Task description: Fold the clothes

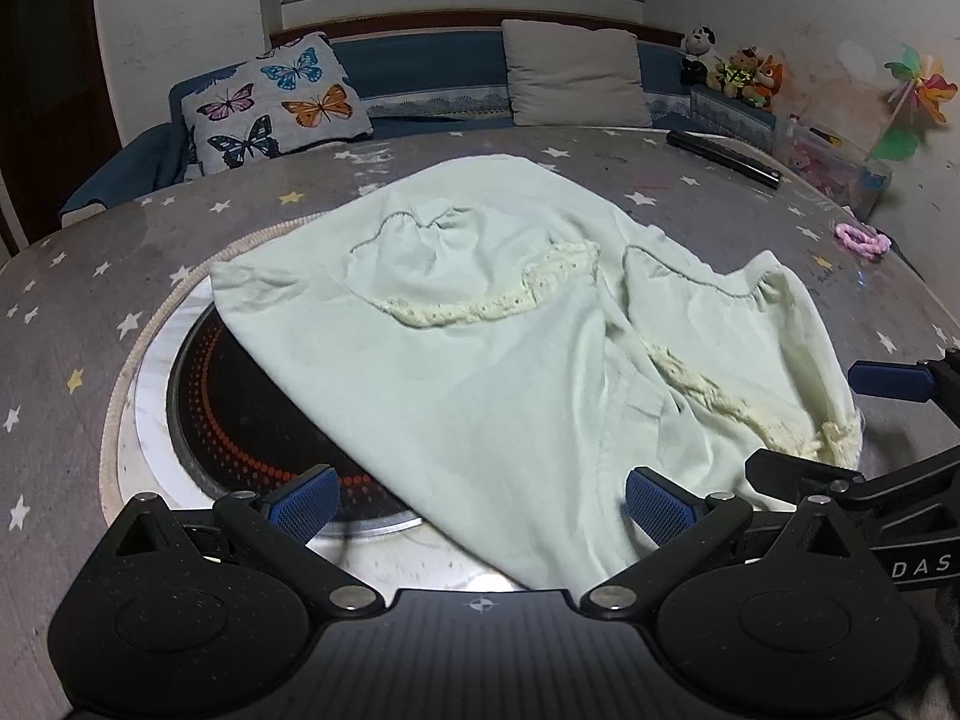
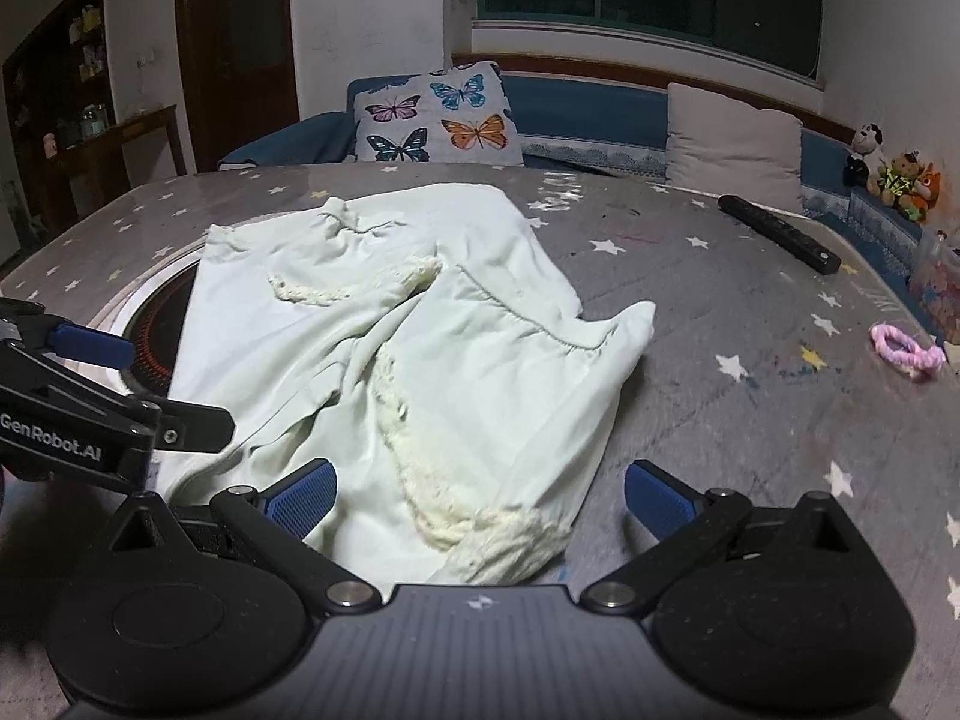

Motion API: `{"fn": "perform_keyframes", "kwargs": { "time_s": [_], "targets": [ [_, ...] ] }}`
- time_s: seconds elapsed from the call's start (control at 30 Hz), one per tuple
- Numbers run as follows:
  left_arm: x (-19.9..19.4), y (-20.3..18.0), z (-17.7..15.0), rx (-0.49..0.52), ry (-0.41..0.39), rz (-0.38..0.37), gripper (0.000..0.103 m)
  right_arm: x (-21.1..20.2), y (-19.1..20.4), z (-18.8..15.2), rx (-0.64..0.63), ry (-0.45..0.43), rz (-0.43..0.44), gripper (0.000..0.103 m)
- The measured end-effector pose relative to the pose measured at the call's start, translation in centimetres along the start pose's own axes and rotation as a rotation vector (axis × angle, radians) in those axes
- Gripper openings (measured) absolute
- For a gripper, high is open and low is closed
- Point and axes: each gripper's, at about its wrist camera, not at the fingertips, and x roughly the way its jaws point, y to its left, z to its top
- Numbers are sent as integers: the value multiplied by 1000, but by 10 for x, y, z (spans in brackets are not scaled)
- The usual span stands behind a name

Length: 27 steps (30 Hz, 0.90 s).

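Now the pale green garment [image 1: 492, 324] lies rumpled on the star-print table [image 1: 72, 312], its near hem between the wide-spread left gripper [image 1: 480, 501] and right gripper [image 2: 480, 495], neither gripping it.

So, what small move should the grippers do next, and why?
Probably close both on the near edge. The left gripper and right gripper are open, with the pale green garment lying crumpled between their fingers, unheld, on the star tablecloth.
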Motion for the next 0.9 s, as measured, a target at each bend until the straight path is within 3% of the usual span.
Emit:
{"fn": "perform_keyframes", "kwargs": {
  "time_s": [0.53, 0.63, 0.77, 0.9],
  "targets": [
    [34, -4, 51, 12, -17, -11, 100, 35, -40, 39, 60, -5, -59, 101],
    [42, -11, 61, 28, -22, -31, 94, 43, -52, 45, 94, 6, -57, 94],
    [59, -15, 66, 27, 3, -59, 76, 52, -65, 47, 138, 30, -39, 79],
    [75, -17, 70, 22, 33, -87, 55, 55, -73, 46, 168, 36, -10, 53]
  ]
}}
